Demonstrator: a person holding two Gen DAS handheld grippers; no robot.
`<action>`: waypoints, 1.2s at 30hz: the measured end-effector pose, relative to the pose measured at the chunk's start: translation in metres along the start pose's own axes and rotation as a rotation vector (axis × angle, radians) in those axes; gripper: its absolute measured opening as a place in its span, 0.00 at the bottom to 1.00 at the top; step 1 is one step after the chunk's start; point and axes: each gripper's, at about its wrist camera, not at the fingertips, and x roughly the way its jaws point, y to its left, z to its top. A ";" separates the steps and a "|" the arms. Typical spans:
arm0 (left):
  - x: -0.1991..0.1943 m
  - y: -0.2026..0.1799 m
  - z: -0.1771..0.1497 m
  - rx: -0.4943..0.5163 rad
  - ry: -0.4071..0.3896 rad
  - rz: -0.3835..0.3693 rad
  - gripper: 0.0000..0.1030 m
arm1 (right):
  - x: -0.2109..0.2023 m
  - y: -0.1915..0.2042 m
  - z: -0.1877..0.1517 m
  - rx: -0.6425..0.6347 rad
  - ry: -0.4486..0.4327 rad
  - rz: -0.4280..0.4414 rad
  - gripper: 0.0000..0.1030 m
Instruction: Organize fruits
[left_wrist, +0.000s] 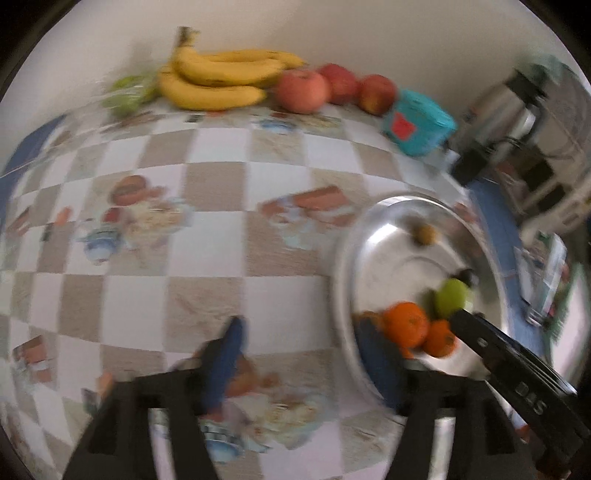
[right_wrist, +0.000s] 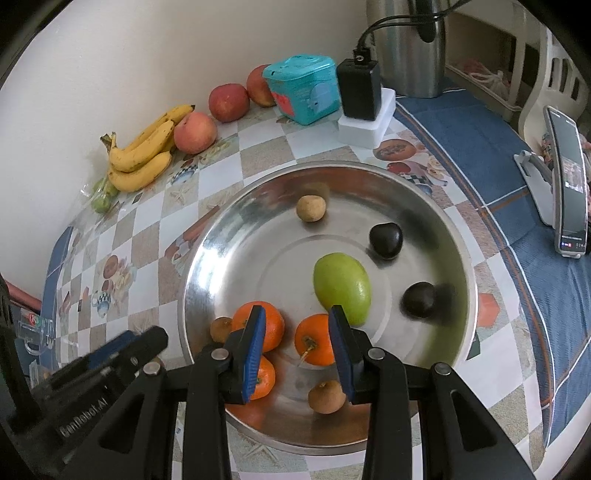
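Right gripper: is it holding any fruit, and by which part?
Nothing is held. The right gripper is open above the tray, with an orange between its fingers, untouched.

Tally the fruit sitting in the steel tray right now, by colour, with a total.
In the round steel tray, right wrist view:
Orange tangerines: 3
Large green mango-shaped fruit: 1
Dark, nearly black round fruits: 2
Small tan-brown round fruits: 3
Total: 9
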 end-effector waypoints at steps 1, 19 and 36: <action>0.000 0.004 0.001 -0.006 -0.005 0.028 0.73 | 0.001 0.002 0.000 -0.007 0.004 0.000 0.36; 0.001 0.043 0.007 -0.059 -0.043 0.254 1.00 | 0.012 0.027 -0.007 -0.138 0.022 -0.065 0.71; -0.019 0.059 0.001 -0.046 -0.155 0.432 1.00 | 0.009 0.045 -0.013 -0.177 0.000 -0.011 0.97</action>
